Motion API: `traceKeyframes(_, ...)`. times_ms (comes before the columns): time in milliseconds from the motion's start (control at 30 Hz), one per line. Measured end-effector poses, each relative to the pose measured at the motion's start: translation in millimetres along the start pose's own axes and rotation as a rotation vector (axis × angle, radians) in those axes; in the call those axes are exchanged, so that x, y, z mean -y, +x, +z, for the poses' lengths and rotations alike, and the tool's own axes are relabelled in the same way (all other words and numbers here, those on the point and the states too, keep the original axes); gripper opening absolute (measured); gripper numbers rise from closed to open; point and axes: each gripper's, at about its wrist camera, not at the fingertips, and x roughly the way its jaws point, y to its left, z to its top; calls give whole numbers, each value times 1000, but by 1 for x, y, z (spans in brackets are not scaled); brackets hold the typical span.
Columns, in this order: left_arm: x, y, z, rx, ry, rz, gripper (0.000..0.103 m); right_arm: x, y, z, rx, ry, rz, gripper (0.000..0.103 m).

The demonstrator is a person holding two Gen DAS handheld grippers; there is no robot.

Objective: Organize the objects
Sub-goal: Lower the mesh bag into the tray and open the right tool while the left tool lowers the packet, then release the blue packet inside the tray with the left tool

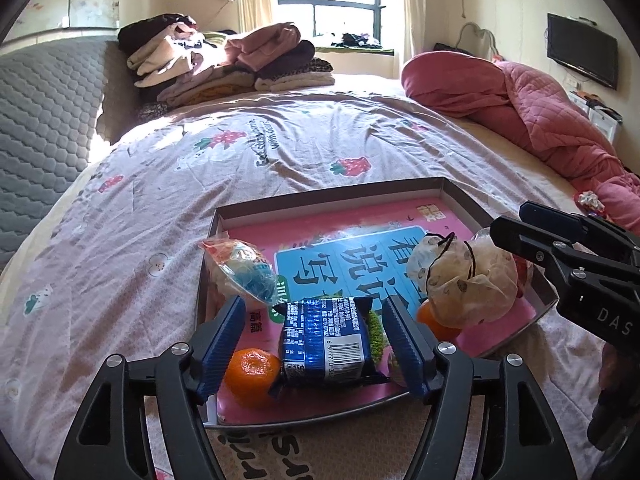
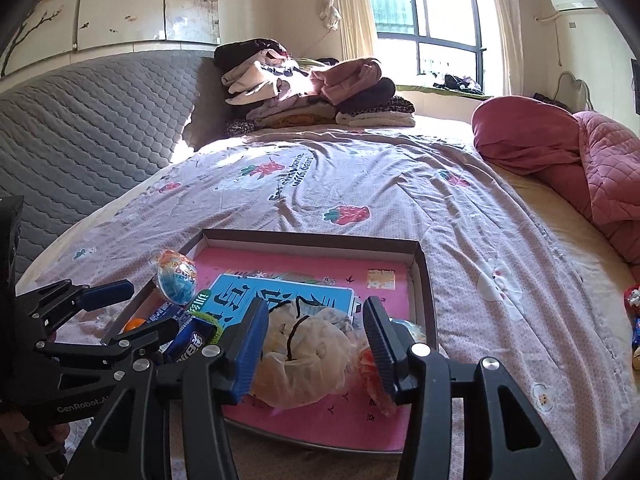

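Note:
A shallow box tray (image 1: 336, 192) with a pink printed bottom lies on the bed. In it are a blue snack packet (image 1: 324, 344), an orange (image 1: 250, 370), a second orange (image 1: 430, 316), a clear wrapped toy (image 1: 244, 270) and a beige cloth pouch (image 1: 468, 280). My left gripper (image 1: 316, 344) is open with its jaws either side of the blue packet. My right gripper (image 2: 312, 344) is open around the cloth pouch (image 2: 308, 360) above the tray (image 2: 424, 280); the left gripper's fingers (image 2: 108, 292) show at the left.
The bed has a strawberry-print cover (image 1: 240, 160). Folded clothes (image 1: 224, 60) are piled at the far side, a pink quilt (image 1: 540, 112) lies at the right, and a grey padded headboard (image 1: 40, 120) stands at the left. Small items (image 2: 634, 320) lie on the bed's right edge.

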Motion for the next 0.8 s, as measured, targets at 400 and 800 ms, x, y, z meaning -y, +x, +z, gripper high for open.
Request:
traceKeyframes(400, -1, -21, 2, 22, -22, 7, 78, 0, -19, 6, 33, 16, 15, 59)
traceKeyframes(800, -1, -50, 3, 55, -33, 22, 79, 1, -42, 8, 57, 45, 34, 71)
